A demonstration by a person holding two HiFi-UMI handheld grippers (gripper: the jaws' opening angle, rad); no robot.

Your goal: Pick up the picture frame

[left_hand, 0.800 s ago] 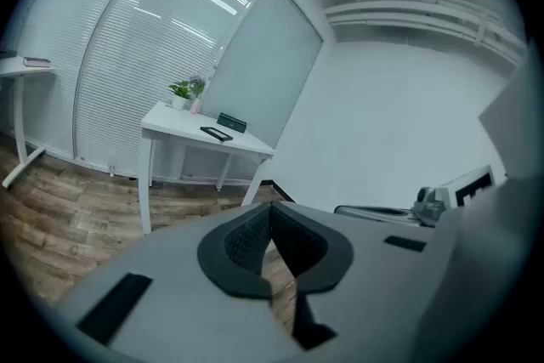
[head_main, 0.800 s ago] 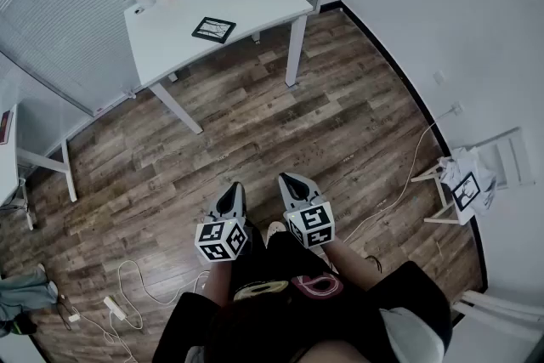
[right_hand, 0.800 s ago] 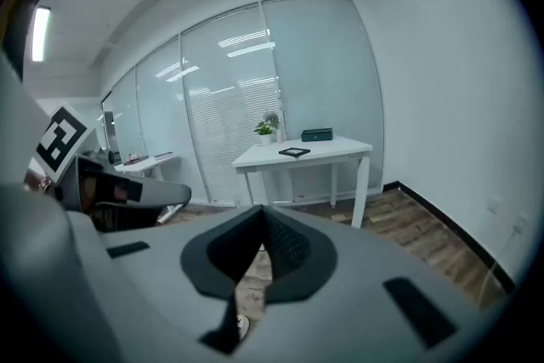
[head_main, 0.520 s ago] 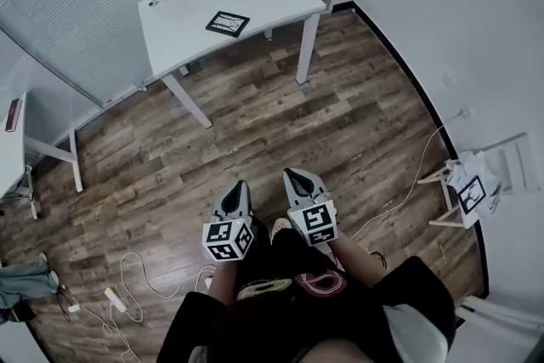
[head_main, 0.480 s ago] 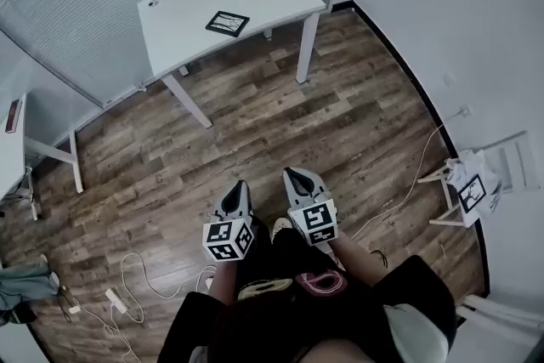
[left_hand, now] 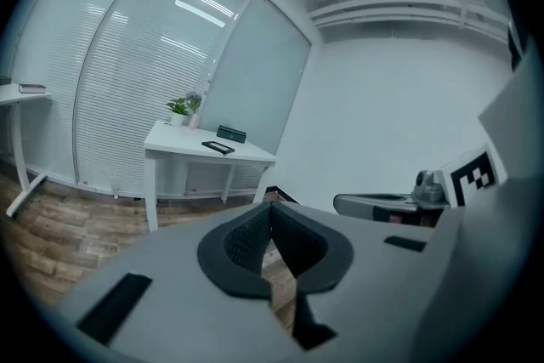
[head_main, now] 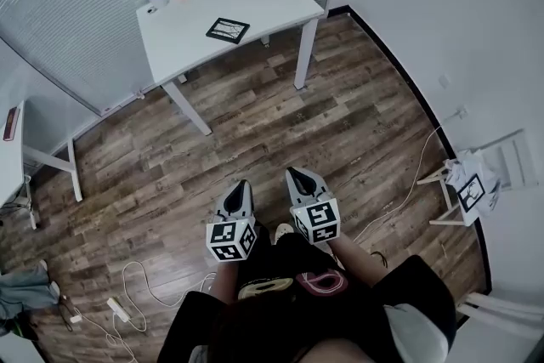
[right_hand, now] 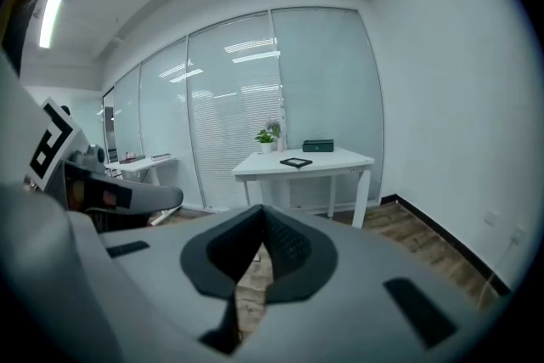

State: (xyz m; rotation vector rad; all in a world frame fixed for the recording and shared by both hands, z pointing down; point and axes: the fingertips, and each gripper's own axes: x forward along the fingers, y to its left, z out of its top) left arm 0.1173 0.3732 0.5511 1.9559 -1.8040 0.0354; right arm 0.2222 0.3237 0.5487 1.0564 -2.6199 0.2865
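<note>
L tool (head_main: 240, 184) & R tool (head_main: 296, 174) both clenched, empty, side by side over floor (head_main: 255, 123). Well apart, frame (head_main: 228, 31) lies flat on table (head_main: 280, 0).

Left hand-held gripper (head_main: 240, 185): jaws pressed together, nothing between them, tips aimed away from the body and tilted slightly down. Right hand-held gripper (head_main: 294, 174): same, closed and empty, just beside the left, a little farther forward, not touching. Both forearms (head_main: 352, 260) tucked near the torso.
</note>
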